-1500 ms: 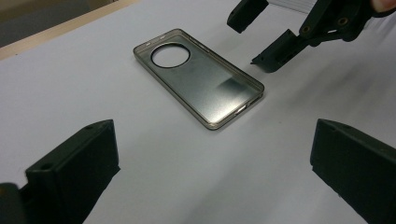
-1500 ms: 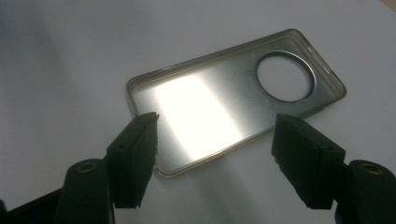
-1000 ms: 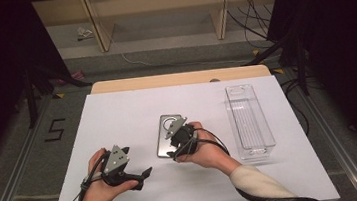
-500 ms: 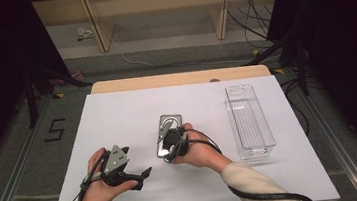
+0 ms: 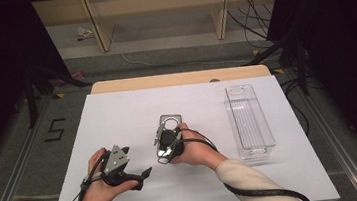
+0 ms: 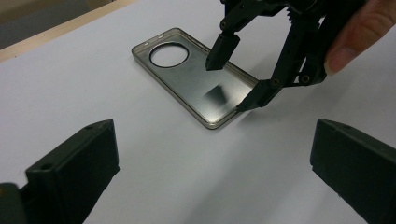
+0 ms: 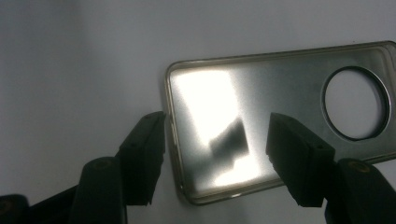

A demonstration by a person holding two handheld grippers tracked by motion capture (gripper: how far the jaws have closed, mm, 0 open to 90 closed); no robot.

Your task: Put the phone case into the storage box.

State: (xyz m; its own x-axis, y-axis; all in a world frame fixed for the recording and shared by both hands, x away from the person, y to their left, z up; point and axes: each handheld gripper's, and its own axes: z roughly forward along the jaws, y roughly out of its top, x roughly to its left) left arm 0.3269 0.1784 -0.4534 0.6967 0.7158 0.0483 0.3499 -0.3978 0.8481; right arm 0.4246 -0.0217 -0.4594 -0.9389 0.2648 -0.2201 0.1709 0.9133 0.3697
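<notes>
A grey translucent phone case (image 5: 170,124) with a round camera hole lies flat, inside up, on the white table (image 5: 118,117). My right gripper (image 5: 162,145) hovers over the case's near end, open. One jaw hangs over the case's inside, the other just outside its short rim. The case (image 7: 280,112) shines under those jaws. In the left gripper view the same case (image 6: 191,79) lies ahead, with the right gripper (image 6: 231,77) straddling its end. My left gripper (image 5: 146,174) is open, held low at the front left, apart from the case.
A clear plastic bin (image 5: 249,118) stands lengthwise on the table's right side. A wooden strip (image 5: 179,79) edges the table's far side. Cables trail from both grippers toward the front edge.
My right gripper has moved left and forward, from beside the case to over its near end. The left gripper has stayed put.
</notes>
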